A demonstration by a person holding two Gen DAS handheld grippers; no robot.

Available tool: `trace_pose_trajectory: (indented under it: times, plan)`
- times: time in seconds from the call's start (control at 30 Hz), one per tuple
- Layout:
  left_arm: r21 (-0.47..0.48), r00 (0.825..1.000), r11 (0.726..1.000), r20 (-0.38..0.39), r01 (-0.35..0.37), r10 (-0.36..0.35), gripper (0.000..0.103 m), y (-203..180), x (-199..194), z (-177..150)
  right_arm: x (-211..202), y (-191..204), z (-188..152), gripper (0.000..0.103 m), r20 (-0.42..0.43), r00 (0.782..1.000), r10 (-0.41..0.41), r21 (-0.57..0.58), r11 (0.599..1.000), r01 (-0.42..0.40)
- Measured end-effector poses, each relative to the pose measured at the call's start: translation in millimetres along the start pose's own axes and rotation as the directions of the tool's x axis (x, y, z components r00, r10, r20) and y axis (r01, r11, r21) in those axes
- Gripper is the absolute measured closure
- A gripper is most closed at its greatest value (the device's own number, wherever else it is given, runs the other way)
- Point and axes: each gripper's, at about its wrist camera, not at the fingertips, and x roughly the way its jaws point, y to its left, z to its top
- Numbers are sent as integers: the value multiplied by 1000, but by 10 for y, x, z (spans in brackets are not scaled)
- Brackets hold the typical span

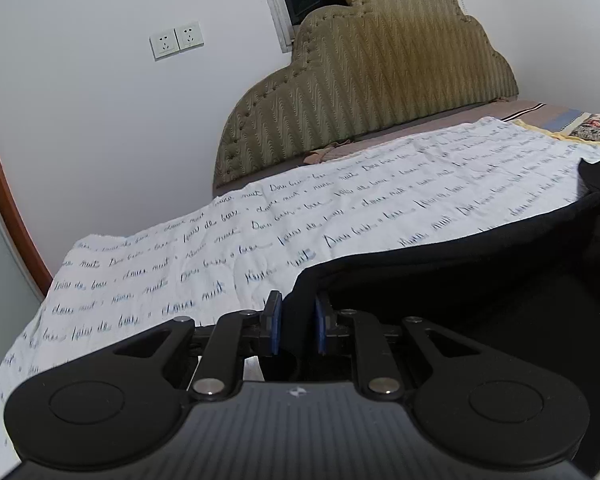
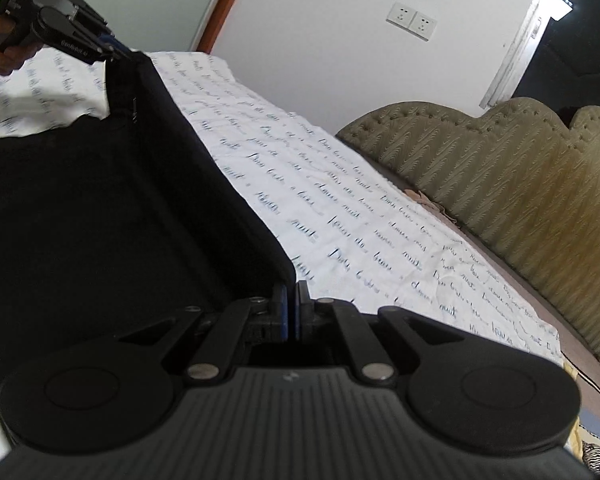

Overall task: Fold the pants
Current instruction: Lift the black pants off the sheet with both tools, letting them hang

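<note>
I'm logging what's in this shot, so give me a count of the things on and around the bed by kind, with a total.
Hand-held grippers: 2, left hand-held gripper, right hand-held gripper, both clamped on the pants
Black pants: 1
White sheet with blue script: 1
Olive padded headboard: 1
Wall sockets: 2
Total: 7

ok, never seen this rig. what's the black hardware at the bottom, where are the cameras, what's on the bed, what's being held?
No robot: a person carries a handheld two-finger gripper in each hand, each with a fisheye camera looking along its fingers. The left gripper is seen from its own camera, and so is the right gripper. A white sheet with blue script covers the bed, under the black pants. Each gripper pinches one end of the pants' edge, lifted between them. A hand holds the left gripper.
</note>
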Motion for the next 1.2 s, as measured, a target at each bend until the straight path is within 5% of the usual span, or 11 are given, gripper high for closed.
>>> trace_pose_trajectory:
  times: [0.5, 1.03, 1.2]
  plan:
    - [-49, 996, 998, -78, 26, -30, 87, -277, -832, -714, -657, 754, -341, 99, -68, 997, 42, -114, 992, -49]
    - [2, 977, 1000, -213, -17, 17, 85, -419, -862, -1053, -781, 1260, -621, 99, -154, 985, 79, -187, 977, -108]
    - [-25, 960, 994, -262, -103, 93, 85, -320, -917, -1042, -726, 1275, -670, 98, -154, 985, 72, -170, 981, -98]
